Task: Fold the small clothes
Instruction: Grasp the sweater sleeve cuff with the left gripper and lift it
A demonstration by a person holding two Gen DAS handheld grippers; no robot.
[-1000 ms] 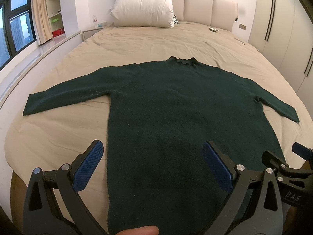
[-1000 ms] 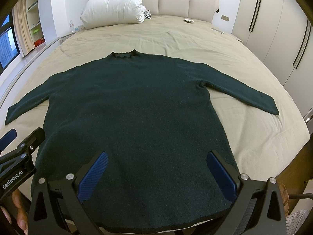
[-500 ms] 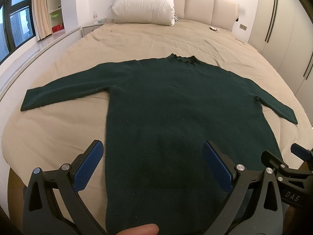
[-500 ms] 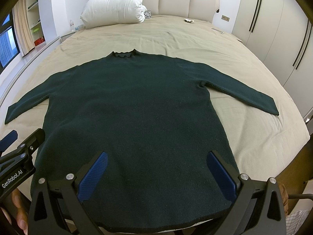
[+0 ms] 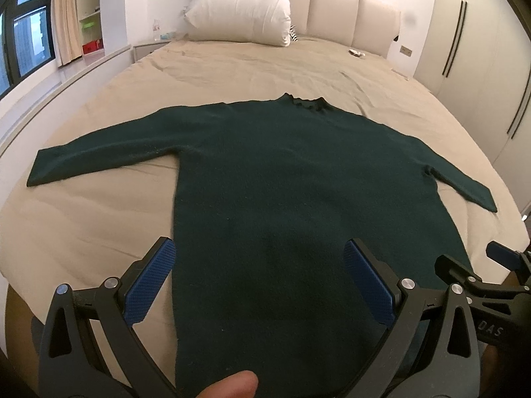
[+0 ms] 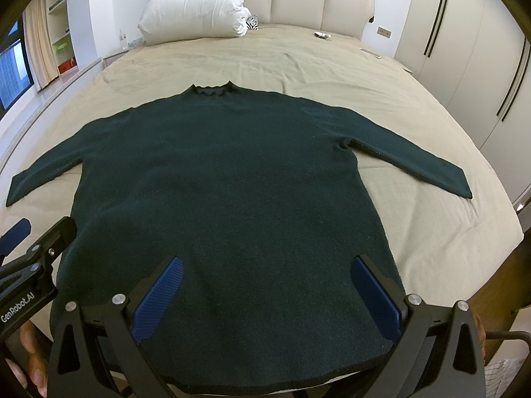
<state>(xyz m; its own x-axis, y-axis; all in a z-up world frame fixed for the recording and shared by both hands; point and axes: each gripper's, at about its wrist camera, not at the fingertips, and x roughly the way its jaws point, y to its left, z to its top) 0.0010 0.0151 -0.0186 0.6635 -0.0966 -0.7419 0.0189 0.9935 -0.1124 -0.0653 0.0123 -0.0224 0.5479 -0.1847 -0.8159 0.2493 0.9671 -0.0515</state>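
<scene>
A dark green long-sleeved sweater lies flat on the beige bed, collar toward the headboard, both sleeves spread out sideways. Its hem reaches the bed's near edge. My left gripper hovers open over the hem's left part, blue pads wide apart, holding nothing. Open too, my right gripper hangs above the hem's right part, empty. Each gripper shows at the side of the other's view: the right gripper and the left gripper.
The bed fills the room's middle. A white pillow leans on the padded headboard. Small items lie on the sheet at the far right. Wardrobe doors stand to the right, a window and shelves to the left.
The left wrist view has drawn back and risen a little, so the sweater sits slightly lower and farther. The right gripper has barely moved. Both stay open.
</scene>
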